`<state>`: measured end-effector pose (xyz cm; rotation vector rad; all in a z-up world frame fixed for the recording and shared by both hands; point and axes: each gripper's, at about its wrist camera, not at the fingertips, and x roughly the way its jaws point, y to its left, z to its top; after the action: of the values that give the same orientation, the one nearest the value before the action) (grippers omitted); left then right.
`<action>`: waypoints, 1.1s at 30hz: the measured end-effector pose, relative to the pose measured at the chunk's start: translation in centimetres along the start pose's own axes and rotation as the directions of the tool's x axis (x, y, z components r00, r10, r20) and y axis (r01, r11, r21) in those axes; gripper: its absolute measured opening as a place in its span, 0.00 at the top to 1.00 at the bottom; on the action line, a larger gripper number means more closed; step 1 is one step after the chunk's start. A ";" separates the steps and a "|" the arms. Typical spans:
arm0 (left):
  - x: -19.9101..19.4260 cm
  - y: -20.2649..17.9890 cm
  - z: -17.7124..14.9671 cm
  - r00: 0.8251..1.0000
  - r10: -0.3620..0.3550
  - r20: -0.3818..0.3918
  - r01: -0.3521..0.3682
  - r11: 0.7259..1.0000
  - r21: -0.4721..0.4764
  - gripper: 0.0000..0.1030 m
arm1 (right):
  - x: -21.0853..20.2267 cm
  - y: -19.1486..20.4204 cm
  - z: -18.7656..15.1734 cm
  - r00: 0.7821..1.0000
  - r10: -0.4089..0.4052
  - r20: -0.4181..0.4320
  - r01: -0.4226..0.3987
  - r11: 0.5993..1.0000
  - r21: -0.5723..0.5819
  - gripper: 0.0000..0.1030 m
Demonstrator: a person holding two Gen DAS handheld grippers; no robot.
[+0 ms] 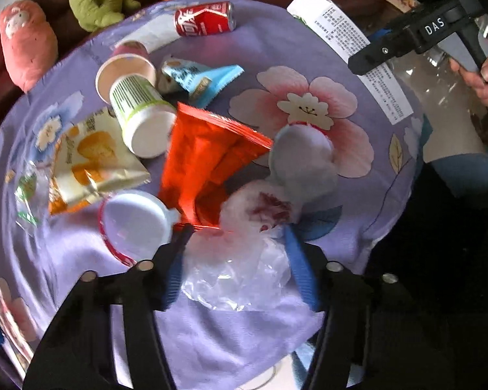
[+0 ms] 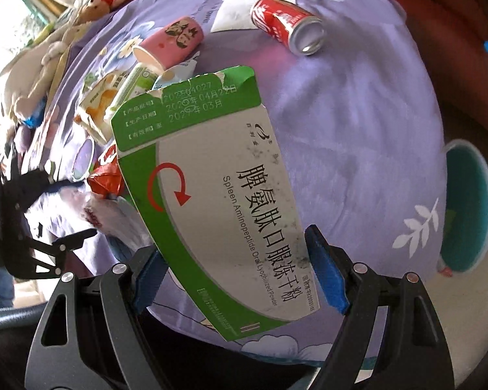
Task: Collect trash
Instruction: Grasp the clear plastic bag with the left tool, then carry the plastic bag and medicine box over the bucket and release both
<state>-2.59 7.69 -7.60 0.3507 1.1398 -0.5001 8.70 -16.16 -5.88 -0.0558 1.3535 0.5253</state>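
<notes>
Two hand-held grippers: the right hand-held gripper (image 2: 240, 268) clamps a stiff, light medicine box (image 2: 218, 188) by its edges; the left hand-held gripper (image 1: 236, 243), jaws apart, straddles a flimsy plastic wrapper (image 1: 240, 276) (pinch a bunched fold).

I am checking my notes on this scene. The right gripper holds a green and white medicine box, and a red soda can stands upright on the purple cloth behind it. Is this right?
Not quite. The red soda can lies on its side, not upright; the right wrist view shows this. The rest holds: the right gripper holds the green and white medicine box over the purple cloth.
</notes>
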 end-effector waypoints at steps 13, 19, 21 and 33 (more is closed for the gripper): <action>1.0 -1.1 0.2 0.999 -0.026 -0.033 0.022 0.992 -0.121 0.70 | -0.8 -2.9 -1.9 0.997 0.057 0.058 -0.062 0.993 0.102 0.26; -2.2 -0.3 0.4 0.999 -0.032 0.010 0.033 0.977 -0.212 0.71 | -1.7 -4.7 -2.6 0.991 0.084 0.104 -0.099 0.984 0.145 0.26; -3.6 -0.2 0.9 0.999 -0.032 0.038 0.040 0.974 -0.222 0.71 | -2.1 -5.4 -2.8 0.989 0.093 0.119 -0.112 0.981 0.159 0.26; -8.2 -2.0 10.4 0.971 -0.023 0.237 0.085 0.964 -0.252 0.71 | -7.9 -14.5 -4.7 0.953 0.054 0.299 -0.159 0.927 0.340 0.26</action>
<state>1.62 2.37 3.87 0.0296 0.9739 -0.4205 9.18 -33.15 -3.32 0.3862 1.1530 0.3523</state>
